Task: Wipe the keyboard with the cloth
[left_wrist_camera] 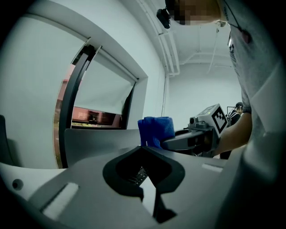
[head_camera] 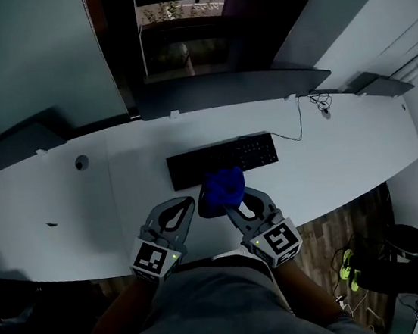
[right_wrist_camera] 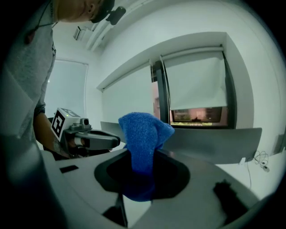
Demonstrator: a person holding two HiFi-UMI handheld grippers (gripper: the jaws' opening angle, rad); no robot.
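A black keyboard (head_camera: 222,159) lies across the middle of the white desk (head_camera: 62,212). A bunched blue cloth (head_camera: 221,190) hangs just above the keyboard's near edge, with my right gripper (head_camera: 227,200) shut on it. In the right gripper view the cloth (right_wrist_camera: 144,129) sticks up out of the closed jaws of that gripper (right_wrist_camera: 142,157) and hides their tips. My left gripper (head_camera: 188,201) is close on the left of the cloth, over the desk in front of the keyboard, shut and holding nothing. From the left gripper (left_wrist_camera: 144,147) the cloth (left_wrist_camera: 155,129) shows just ahead to the right.
A dark monitor (head_camera: 229,89) stands behind the keyboard. A thin cable (head_camera: 300,121) runs along the desk to the back right. A round cable hole (head_camera: 81,162) sits at the left. The desk's front edge is right under my grippers.
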